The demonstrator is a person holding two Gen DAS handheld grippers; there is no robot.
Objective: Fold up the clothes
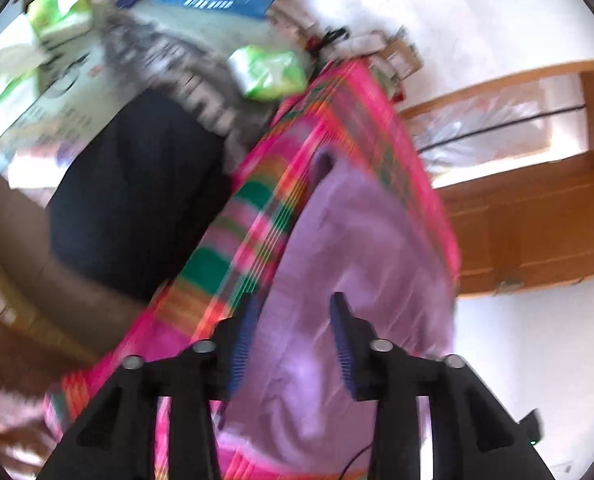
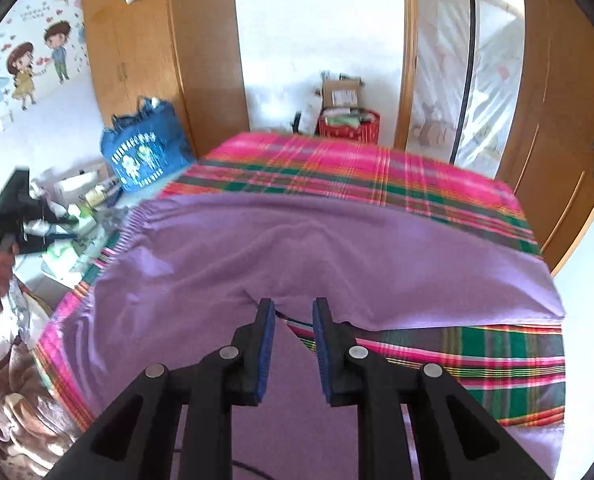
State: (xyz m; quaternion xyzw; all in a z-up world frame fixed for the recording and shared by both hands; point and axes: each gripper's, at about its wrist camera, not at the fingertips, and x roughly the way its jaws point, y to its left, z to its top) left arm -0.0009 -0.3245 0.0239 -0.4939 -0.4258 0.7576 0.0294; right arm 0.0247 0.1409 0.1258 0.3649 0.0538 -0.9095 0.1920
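A purple garment (image 2: 297,248) lies spread on a table covered with a pink and green plaid cloth (image 2: 337,164). Its upper part is folded over, with the fold's edge running across below the middle of the right wrist view. My right gripper (image 2: 293,308) hovers over that edge, open, with nothing between its blue pads (image 2: 265,340). In the blurred left wrist view the same purple garment (image 1: 349,248) stretches away on the plaid cloth (image 1: 225,240). My left gripper (image 1: 295,304) stands open above it, its pads (image 1: 343,344) clear of the fabric.
A dark garment (image 1: 137,200) lies left of the plaid cloth, with green and white packs (image 1: 269,70) and a blue bag (image 2: 145,156) beyond. A red crate (image 2: 349,124) and wooden doors (image 2: 557,120) stand behind the table. Brown bedding (image 2: 17,412) is heaped at the left.
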